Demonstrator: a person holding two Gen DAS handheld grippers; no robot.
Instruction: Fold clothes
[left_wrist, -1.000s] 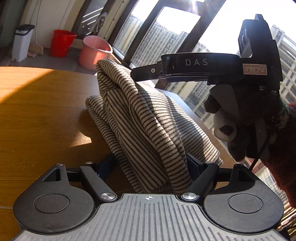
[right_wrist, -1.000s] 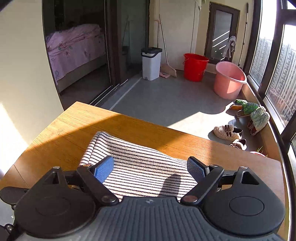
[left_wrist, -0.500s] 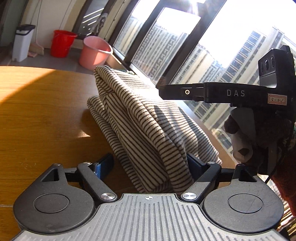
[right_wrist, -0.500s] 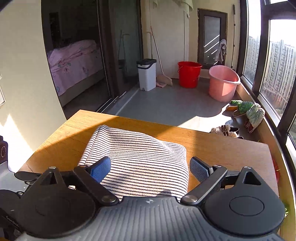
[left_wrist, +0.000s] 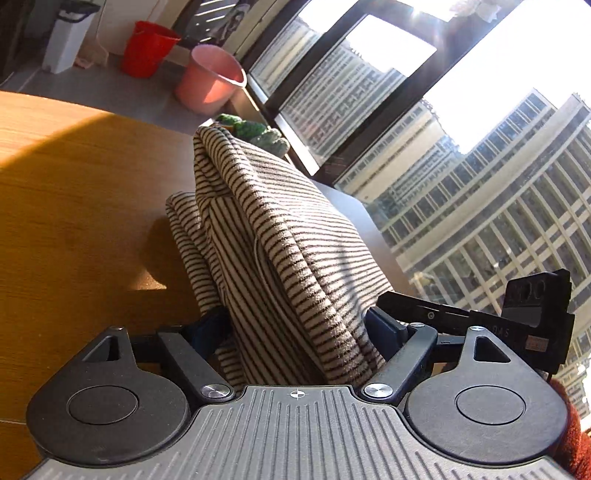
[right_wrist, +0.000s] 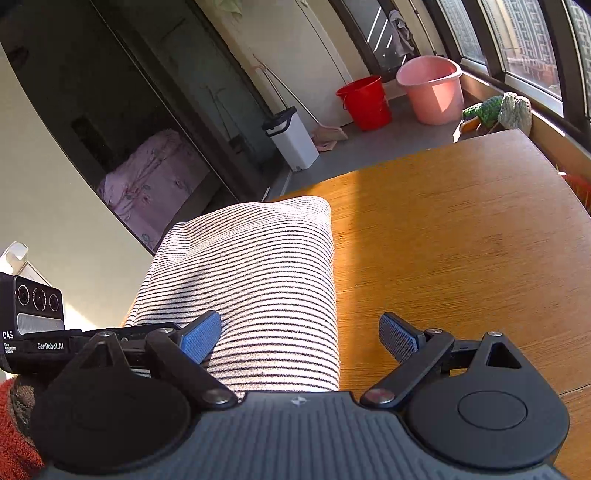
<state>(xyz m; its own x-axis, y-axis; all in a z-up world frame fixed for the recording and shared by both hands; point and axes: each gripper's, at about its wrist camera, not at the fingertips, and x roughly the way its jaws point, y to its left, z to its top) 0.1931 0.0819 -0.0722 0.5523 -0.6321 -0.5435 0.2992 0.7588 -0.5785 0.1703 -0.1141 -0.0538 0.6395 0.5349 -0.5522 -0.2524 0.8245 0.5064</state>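
With both tools spread wide, left tool (left_wrist: 295, 325) straddling the folded striped knit garment (left_wrist: 280, 251), right tool (right_wrist: 299, 336) at its 3 o'clock edge: dragging could unroll folds on the wooden tabletop (right_wrist: 461, 240).

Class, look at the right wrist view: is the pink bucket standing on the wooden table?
No. The pink bucket stands on the grey floor beyond the wooden table, beside a red bucket.

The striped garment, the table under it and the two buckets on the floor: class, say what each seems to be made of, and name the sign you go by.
Striped garment: soft knit or fleece, matt; fuzzy surface, rounded folds.
Table: wood or wood-look laminate, slight sheen; straight grain lines, which one is unclear.
Red bucket and pink bucket: probably plastic, smooth; even colour, moulded rims.
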